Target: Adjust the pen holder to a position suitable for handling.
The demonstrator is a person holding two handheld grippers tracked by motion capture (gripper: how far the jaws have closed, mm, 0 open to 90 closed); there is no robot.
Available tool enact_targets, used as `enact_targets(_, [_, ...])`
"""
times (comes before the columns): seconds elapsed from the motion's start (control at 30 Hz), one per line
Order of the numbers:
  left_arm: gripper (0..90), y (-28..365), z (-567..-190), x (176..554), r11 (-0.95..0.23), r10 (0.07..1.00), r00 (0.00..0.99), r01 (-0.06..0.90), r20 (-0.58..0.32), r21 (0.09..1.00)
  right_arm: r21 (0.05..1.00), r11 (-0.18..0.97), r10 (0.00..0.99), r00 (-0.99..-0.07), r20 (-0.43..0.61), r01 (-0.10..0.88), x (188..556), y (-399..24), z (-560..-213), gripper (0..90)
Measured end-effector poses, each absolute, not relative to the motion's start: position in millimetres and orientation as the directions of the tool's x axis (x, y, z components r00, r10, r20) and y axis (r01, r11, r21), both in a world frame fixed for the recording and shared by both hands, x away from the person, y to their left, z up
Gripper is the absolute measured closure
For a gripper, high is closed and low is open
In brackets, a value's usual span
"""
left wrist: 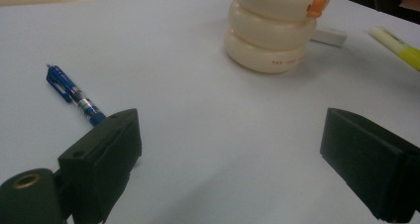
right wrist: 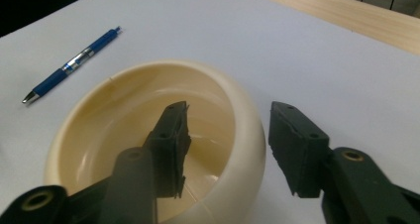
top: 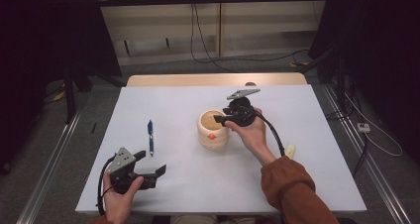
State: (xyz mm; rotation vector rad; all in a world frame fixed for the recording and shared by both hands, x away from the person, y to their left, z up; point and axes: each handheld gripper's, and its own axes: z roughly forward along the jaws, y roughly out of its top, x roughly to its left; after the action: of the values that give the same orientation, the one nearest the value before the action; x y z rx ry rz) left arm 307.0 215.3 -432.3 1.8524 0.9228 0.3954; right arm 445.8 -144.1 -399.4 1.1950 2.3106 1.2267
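Right gripper [right wrist: 225, 149] straddles the rim of the cream pot [right wrist: 247, 149], jaws parted, one inside, one outside.
Pads seem clear of the wall; what shows of the pot's inside looks empty. It stands mid-table, blue pen [top: 150, 136] well left. Right hand [top: 252, 132] reaches in from the pot's right side. Left gripper [left wrist: 228, 159] rests near the table's front edge, spread wide, holding nothing.

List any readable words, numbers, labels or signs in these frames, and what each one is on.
Cream holder: a small line of reddish print low on its bottom ring, too small and blurred to read.
Blue pen: no legible text.
Yellow highlighter: no legible text.
No other writing shows.
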Motion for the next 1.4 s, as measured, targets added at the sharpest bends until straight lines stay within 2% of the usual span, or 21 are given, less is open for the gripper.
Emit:
enact_targets(0.23, [8.9,215.0,-432.5,307.0,-0.222,0.742,0.658,0.422,-0.128,0.879,0.812,0.297,0.742,-0.657,0.136,0.503,437.1,-153.5,-394.0,34.8])
enact_targets(0.33, [8.9,214.9,-432.8,306.8,-0.22,0.742,0.657,0.424,-0.131,0.879,0.822,0.28,0.737,-0.66,0.147,0.496,432.1,-160.9,-390.9,24.0])
enact_targets(0.5, [8.9,215.8,-433.0,307.0,-0.225,0.741,0.659,0.423,-0.127,0.878,0.831,0.272,0.734,-0.663,0.148,0.486,426.3,-172.7,-386.0,17.4])
enact_targets(0.87, [8.9,219.0,-434.9,307.8,-0.209,0.749,0.647,0.437,-0.144,0.875,0.831,0.259,0.751,-0.644,0.147,0.492,406.0,-203.5,-387.0,14.3])
enact_targets(0.97, [8.9,218.1,-434.4,308.0,-0.214,0.745,0.652,0.435,-0.142,0.874,0.827,0.259,0.757,-0.637,0.147,0.499,404.2,-209.8,-387.9,10.8])
enact_targets(1.4, [8.9,216.1,-434.3,308.1,-0.227,0.746,0.653,0.433,-0.13,0.872,0.839,0.243,0.77,-0.623,0.139,0.487,390.1,-227.6,-386.9,10.8])
